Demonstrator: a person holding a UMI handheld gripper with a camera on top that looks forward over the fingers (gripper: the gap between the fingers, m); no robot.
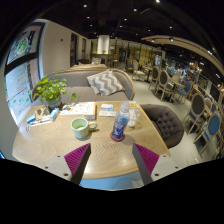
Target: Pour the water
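Water bottle: a clear plastic bottle (120, 124) with a blue label stands upright on a round wooden table (105, 150), ahead of the fingers and a little toward the right one.
Cup: a pale green cup (80, 127) stands on the same table, left of the bottle and apart from it, ahead of the left finger.
Gripper: the gripper (112, 160) is spread wide and holds nothing; its two fingers with magenta pads (76, 156) reach over the near edge of the table, with bare tabletop between them.
Bottle and fingers: the bottle is beyond the fingertips, touching neither.
Other things on the table: a potted green plant (49, 92) sits at the far left; books or papers (78, 108) lie behind the cup.
Seating: a dark padded chair (165, 122) stands at the table's right side; a grey sofa with a zigzag-patterned cushion (104, 82) is beyond the table.
Room: a café-like space with more chairs (190, 95) farther back on the right.
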